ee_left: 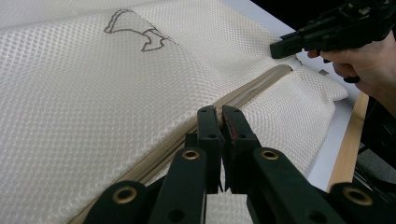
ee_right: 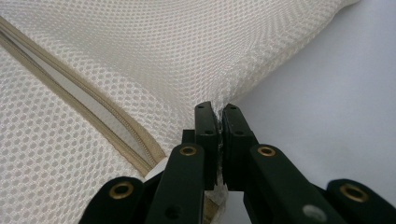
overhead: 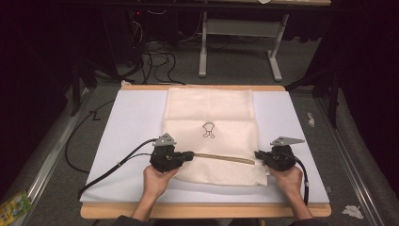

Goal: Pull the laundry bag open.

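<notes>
Both grippers pinch the mesh bag (overhead: 209, 136) lying flat on the table (overhead: 122, 127), the left gripper (overhead: 190, 155) closed at one zipper (overhead: 225, 158) end, the right gripper (overhead: 257, 154) closed on the opposite edge, apparently tensioning it.

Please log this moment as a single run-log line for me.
left claw: shut on zipper | right claw: shut on mesh bag edge | bag flat on white mat

Cream mesh laundry bag (overhead: 209, 117), flat on white mat, small printed figure, tan zipper (overhead: 225, 158) near front edge
</notes>
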Available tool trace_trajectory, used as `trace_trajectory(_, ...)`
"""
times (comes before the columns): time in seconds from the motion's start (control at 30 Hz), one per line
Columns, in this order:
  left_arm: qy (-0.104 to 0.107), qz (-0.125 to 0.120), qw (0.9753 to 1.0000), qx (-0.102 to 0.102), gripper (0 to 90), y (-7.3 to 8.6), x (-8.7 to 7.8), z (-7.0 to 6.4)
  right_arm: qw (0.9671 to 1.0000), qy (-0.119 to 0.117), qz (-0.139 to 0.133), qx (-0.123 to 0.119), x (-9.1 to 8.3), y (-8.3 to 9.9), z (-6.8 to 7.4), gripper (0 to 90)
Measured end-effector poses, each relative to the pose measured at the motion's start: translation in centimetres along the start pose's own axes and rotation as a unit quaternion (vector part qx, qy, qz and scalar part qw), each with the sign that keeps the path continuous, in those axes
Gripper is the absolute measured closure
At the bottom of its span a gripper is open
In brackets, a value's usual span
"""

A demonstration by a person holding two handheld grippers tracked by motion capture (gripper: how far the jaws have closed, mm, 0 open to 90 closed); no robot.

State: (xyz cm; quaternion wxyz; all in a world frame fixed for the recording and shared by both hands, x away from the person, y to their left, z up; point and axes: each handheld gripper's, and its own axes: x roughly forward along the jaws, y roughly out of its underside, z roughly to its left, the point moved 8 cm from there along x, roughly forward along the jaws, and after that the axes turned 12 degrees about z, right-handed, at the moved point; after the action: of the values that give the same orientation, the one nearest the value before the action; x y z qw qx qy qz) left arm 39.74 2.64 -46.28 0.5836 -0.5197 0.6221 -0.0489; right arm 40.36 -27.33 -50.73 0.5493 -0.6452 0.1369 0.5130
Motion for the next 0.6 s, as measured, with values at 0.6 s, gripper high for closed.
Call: trace_trajectory(0.6, -0.01, -0.013, 0.9998, -0.014, 86.8, 0.7, -1.4, 0.8, 1.0, -0.001, -0.004, 0.007, 0.1, 0.2, -0.2, 87.9)
